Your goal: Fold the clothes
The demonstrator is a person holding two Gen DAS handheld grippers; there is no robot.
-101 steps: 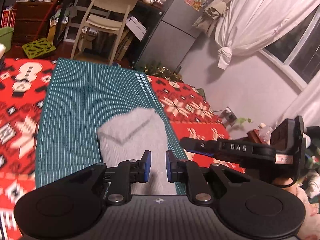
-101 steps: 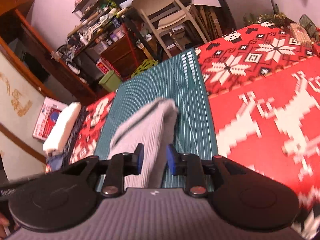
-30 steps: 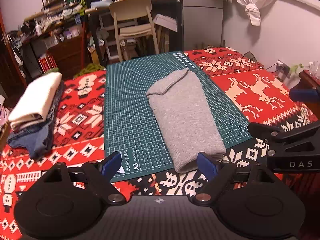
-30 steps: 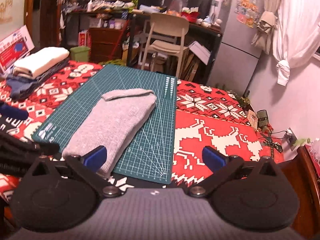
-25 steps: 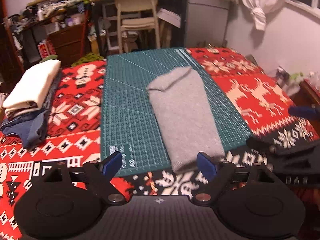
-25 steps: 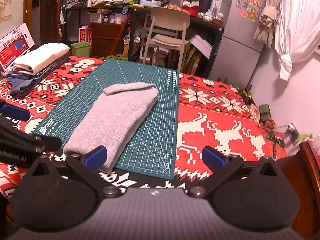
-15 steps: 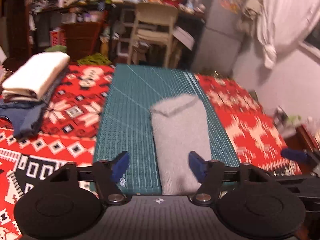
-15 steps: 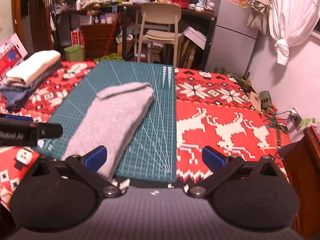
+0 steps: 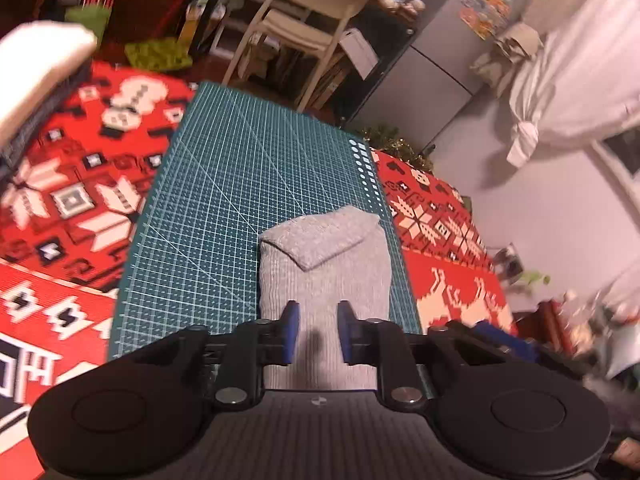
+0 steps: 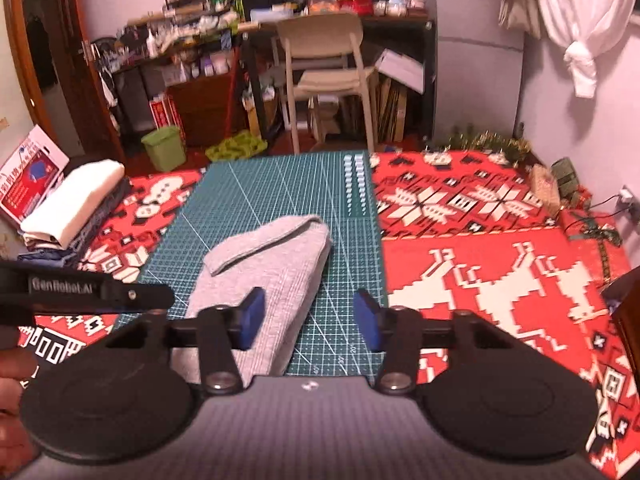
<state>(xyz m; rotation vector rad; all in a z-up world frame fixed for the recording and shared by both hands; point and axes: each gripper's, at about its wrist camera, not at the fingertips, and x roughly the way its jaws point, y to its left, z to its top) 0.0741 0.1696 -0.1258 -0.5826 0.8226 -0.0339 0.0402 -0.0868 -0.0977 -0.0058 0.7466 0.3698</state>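
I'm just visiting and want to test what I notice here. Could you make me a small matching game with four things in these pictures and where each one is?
Things:
1. grey garment
2. green cutting mat
3. cream chair
4. stack of folded clothes

Places:
A. on the floor beyond the far edge of the mat
B. on the red patterned cloth, left of the mat
C. folded, lying on the mat
D. spread over the red patterned cloth

Pairs: 1-C, 2-D, 3-A, 4-B
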